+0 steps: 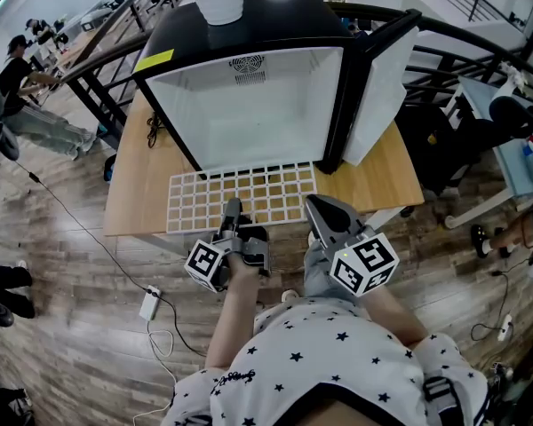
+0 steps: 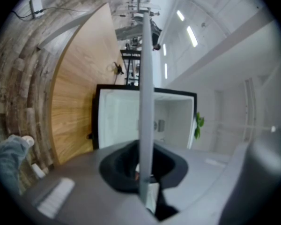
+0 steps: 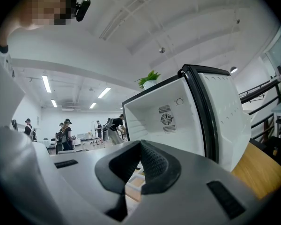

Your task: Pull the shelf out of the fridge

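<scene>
The white grid shelf (image 1: pixel 249 193) lies flat over the wooden table (image 1: pixel 386 174), its far edge at the mouth of the open black fridge (image 1: pixel 249 105). My left gripper (image 1: pixel 233 211) is shut on the shelf's near edge. In the left gripper view the shelf (image 2: pixel 146 93) shows edge-on as a pale strip between the jaws of the left gripper (image 2: pixel 144 175). My right gripper (image 1: pixel 320 209) hovers over the shelf's near right corner, shut with nothing held. In the right gripper view the black pads of the right gripper (image 3: pixel 139 149) meet before the fridge (image 3: pixel 178 111).
The fridge door (image 1: pixel 382 87) stands open to the right. A white plant pot (image 1: pixel 220 0) sits on the fridge top. A power strip (image 1: pixel 149 303) and cable lie on the floor at the left. People stand at the far left (image 1: pixel 27 105).
</scene>
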